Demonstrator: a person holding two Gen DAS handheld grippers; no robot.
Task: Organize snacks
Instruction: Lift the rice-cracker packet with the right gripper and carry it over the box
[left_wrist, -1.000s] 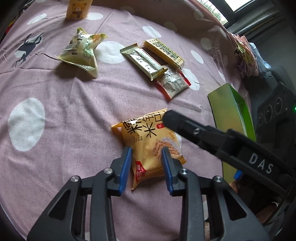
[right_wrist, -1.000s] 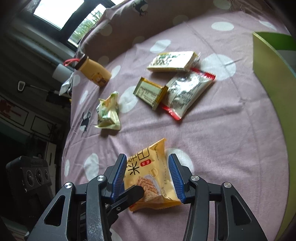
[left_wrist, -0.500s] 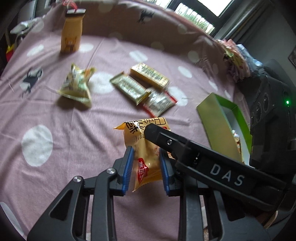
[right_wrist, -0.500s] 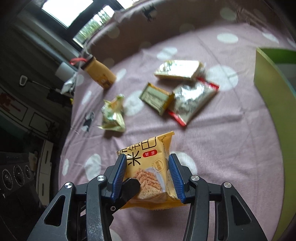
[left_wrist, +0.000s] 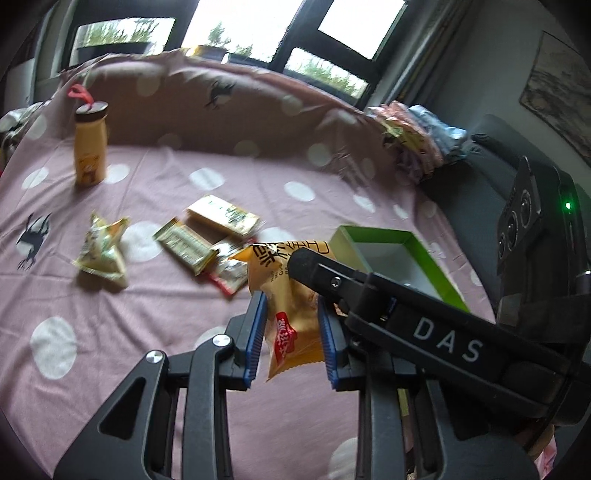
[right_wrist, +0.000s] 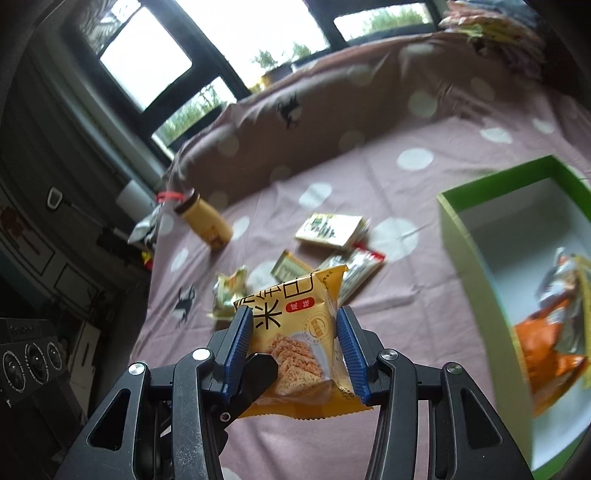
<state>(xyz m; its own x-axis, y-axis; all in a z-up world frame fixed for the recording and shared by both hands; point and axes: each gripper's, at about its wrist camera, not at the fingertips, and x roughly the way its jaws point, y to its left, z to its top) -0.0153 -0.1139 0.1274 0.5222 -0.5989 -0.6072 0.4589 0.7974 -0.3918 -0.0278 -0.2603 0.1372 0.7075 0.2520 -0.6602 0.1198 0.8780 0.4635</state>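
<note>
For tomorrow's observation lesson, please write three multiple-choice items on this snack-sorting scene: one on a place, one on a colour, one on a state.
1. Where is the orange snack bag?
A. inside the box
B. beside the bottle
C. on the windowsill

2. What colour are the walls of the box?
A. red
B. green
C. blue

3. What state is the yellow cracker packet in?
A. flat on the cloth
B. inside the box
C. held up by both grippers

Answers:
1. A: it lies on the box's white floor.
2. B: the rim is bright green.
3. C: the right gripper and left gripper both clamp it above the dotted cloth.
</note>
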